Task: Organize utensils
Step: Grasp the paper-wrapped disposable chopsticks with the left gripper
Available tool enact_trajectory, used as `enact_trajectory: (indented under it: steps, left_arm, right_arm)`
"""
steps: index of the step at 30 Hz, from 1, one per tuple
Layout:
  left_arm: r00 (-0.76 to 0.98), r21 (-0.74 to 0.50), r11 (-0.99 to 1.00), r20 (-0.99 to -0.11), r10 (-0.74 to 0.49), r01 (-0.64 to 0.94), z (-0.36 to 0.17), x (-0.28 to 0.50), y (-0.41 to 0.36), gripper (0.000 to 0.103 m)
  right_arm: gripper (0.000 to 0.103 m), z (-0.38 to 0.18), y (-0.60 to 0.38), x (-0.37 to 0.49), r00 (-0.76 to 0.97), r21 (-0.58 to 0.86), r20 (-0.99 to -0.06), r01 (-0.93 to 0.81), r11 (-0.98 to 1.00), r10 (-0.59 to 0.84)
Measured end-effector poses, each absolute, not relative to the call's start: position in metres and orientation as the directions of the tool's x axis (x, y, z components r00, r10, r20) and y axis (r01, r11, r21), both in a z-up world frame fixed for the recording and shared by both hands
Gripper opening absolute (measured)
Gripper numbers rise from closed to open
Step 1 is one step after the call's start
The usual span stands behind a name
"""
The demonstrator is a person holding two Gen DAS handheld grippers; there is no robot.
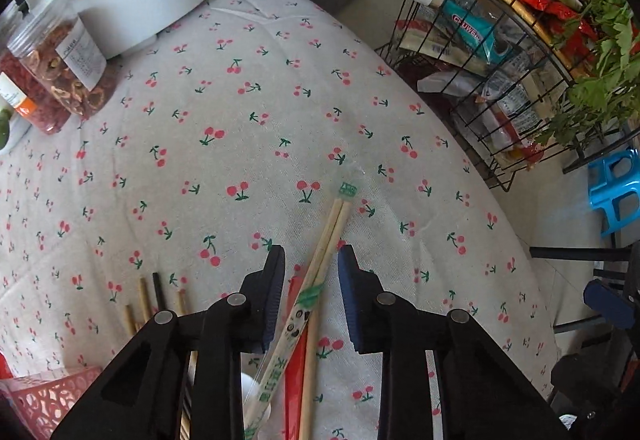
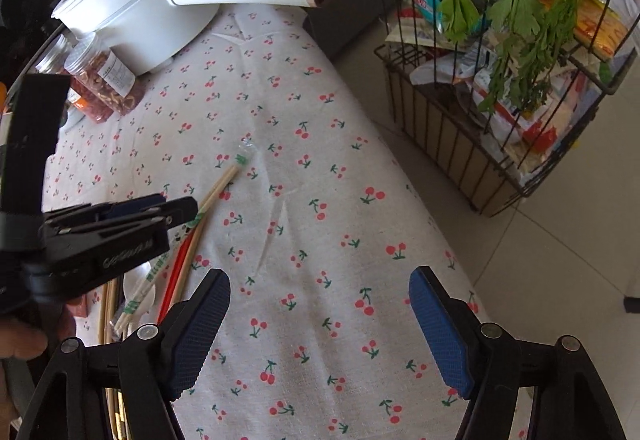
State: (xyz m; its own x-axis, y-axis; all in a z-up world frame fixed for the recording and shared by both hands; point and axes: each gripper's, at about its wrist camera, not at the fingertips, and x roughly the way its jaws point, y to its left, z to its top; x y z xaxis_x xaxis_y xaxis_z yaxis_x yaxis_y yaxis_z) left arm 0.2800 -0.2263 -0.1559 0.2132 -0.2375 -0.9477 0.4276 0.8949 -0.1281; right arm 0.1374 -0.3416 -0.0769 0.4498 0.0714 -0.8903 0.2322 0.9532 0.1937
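The left claw (image 1: 311,254) points down over a desk (image 1: 248,112) covered in a cherry-print cloth, its jaws partly apart on either side of a pair of wrapped chopsticks (image 1: 329,236). A clear gap shows between each pad and the sticks, so nothing is gripped. The chopsticks lie slanted at lower centre of the left wrist view, with a red stick (image 1: 295,356) and a plain wooden chopstick (image 1: 309,368) beside them at the bottom edge. More stick ends (image 1: 154,298) poke out at lower left, just above a pink perforated basket (image 1: 44,396) in the bottom-left corner. The right claw (image 2: 320,284) stands wide and released over bare cloth at the bottom of its own view, well apart from the utensils, which lie at left centre under the left claw. A white pot (image 2: 132,20) with a long handle sits in the upper left, with jars (image 2: 106,80) next to it. A wire rack (image 2: 480,144) of packets and greens fills the upper right.
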Motion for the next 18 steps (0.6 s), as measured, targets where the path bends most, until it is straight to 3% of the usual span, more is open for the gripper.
enact_trajectory:
  steps: [2,8,18]
  left_arm:
    - [0.201,-0.136,0.901,-0.951,-0.235,0.411,-0.164,0.284,-0.228,0.016]
    - [0.242,-0.157,0.898,-0.931,-0.274,0.411,-0.142,0.272,-0.212,0.005]
    - [0.355,-0.204,0.872,-0.854,-0.381,0.445,-0.061,0.212,-0.162,0.005]
  right_arm:
    - [0.078,-0.078,-0.343,0.139,0.446,0.197,-0.892,0.232,0.953,0.076]
    - [0.078,-0.083,-0.342,0.141,0.432,0.199,-0.898,0.235,0.951,0.081]
    - [0.078,-0.097,-0.328,0.150,0.397,0.254,-0.906,0.229,0.940,0.148]
